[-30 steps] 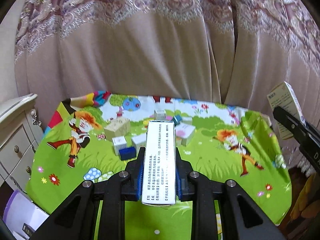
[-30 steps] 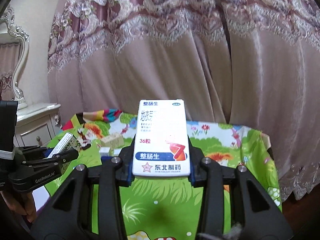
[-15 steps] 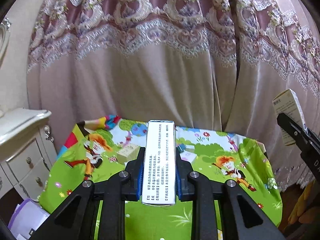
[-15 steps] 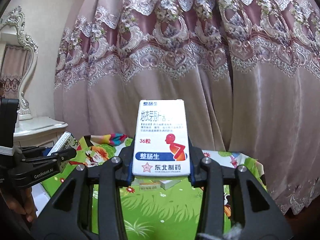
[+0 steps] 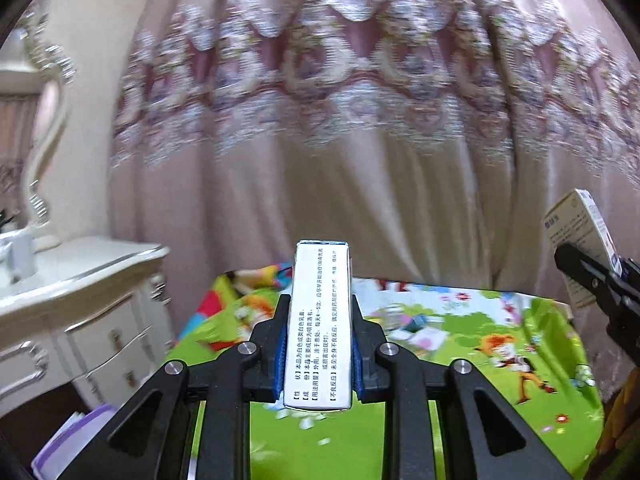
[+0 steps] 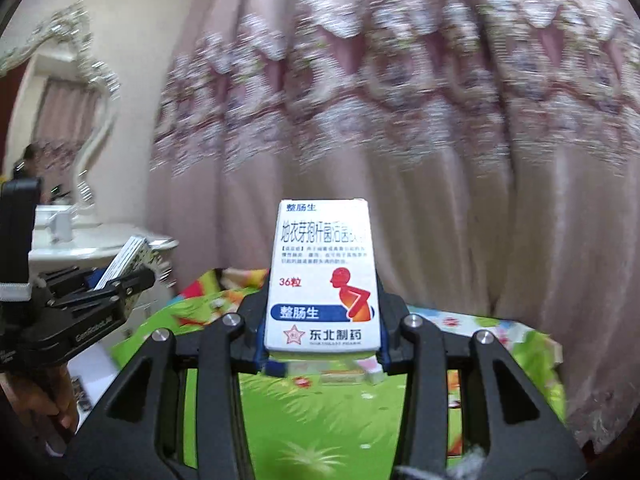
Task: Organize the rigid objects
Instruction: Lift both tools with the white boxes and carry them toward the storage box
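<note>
two grippers are each closed on a medicine carton above the green cartoon tablecloth (image 5: 520, 320). the left gripper (image 5: 319, 354) has its jaws drawn in tight against the long sides of a narrow white box (image 5: 320, 320), which lies lengthwise between the blue-lined fingers (image 5: 280, 360) with its printed black text face up and its far end pointing toward the curtain (image 5: 320, 140) behind the tablecloth. the box is held in the air over the near edge of the tablecloth, not touching it.

the right gripper (image 6: 322, 354) is likewise clamped, jaws pressed on both sides of a wider white and blue box (image 6: 324, 276) with a red bent figure and a blue band on its face. that box stands up between the fingers, also clear of the tablecloth (image 6: 320, 420).

in the left wrist view the right gripper's box (image 5: 580, 240) shows at the right of the tablecloth, held by black fingers (image 5: 592, 276). in the right wrist view the left gripper (image 6: 100, 292) sits to the left of the tablecloth, with its box (image 6: 124, 260) seen end-on.

several small items lie on the tablecloth beyond the held boxes, too blurred to identify. a white dresser (image 5: 80, 304) stands left of the tablecloth, and a mirror with an ornate frame (image 6: 80, 100) rises above it.
</note>
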Tool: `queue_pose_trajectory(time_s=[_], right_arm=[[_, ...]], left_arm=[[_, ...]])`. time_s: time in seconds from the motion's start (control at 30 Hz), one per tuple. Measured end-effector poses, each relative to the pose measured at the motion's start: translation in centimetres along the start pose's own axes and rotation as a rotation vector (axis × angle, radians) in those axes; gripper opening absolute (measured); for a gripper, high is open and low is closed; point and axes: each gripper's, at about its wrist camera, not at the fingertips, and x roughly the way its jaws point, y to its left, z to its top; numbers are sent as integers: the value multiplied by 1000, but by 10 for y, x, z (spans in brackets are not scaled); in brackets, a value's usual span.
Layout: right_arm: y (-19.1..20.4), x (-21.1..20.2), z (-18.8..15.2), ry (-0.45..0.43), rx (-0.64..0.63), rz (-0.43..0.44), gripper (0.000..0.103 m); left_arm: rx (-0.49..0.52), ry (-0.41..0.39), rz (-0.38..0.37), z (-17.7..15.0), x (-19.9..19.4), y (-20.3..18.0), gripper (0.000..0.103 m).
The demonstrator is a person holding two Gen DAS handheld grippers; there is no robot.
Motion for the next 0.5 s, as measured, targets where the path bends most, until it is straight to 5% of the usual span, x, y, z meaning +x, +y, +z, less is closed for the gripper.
queue_pose_trajectory(time_s=[0.3, 0.5], right_arm=[[120, 14, -20, -50, -203, 304, 44], [192, 43, -48, 151, -290, 548, 44]], left_arm=[[-112, -25, 304, -23, -40, 106, 26], [-232, 233, 408, -71, -34, 171, 26]])
